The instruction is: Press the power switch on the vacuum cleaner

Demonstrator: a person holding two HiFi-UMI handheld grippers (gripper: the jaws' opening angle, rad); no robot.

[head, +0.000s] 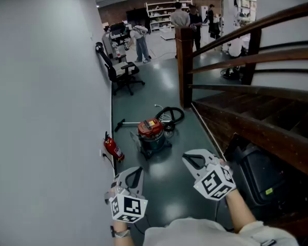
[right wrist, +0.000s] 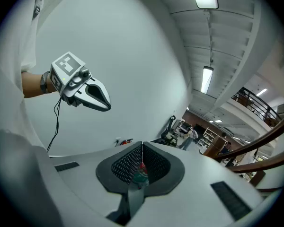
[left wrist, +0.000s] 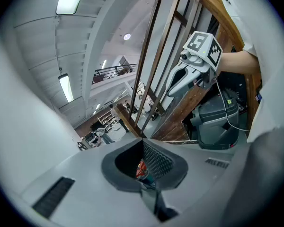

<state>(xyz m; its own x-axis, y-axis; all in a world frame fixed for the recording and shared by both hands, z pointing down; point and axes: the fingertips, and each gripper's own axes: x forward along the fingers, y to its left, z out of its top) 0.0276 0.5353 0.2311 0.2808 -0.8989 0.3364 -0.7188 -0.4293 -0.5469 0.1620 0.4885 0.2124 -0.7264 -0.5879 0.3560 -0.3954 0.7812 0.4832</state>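
Observation:
The vacuum cleaner (head: 152,134), a canister with a red top and dark teal body, stands on the dark floor ahead of me, a good way beyond both grippers. Its black hose (head: 171,115) coils behind it and its wand (head: 124,122) lies to the left. My left gripper (head: 135,170) is shut and empty, held low near the wall. My right gripper (head: 190,158) is also shut and empty, to the vacuum's near right. A sliver of the vacuum (left wrist: 141,170) shows past the left gripper (left wrist: 143,161), and the vacuum (right wrist: 141,170) also shows past the right gripper (right wrist: 142,159).
A white wall (head: 46,111) runs along the left, with a red fire extinguisher (head: 113,148) at its foot. A wooden stair railing (head: 256,60) and post (head: 184,65) close off the right, with a black case (head: 262,174) below. An office chair (head: 122,72) and several people (head: 180,17) are farther back.

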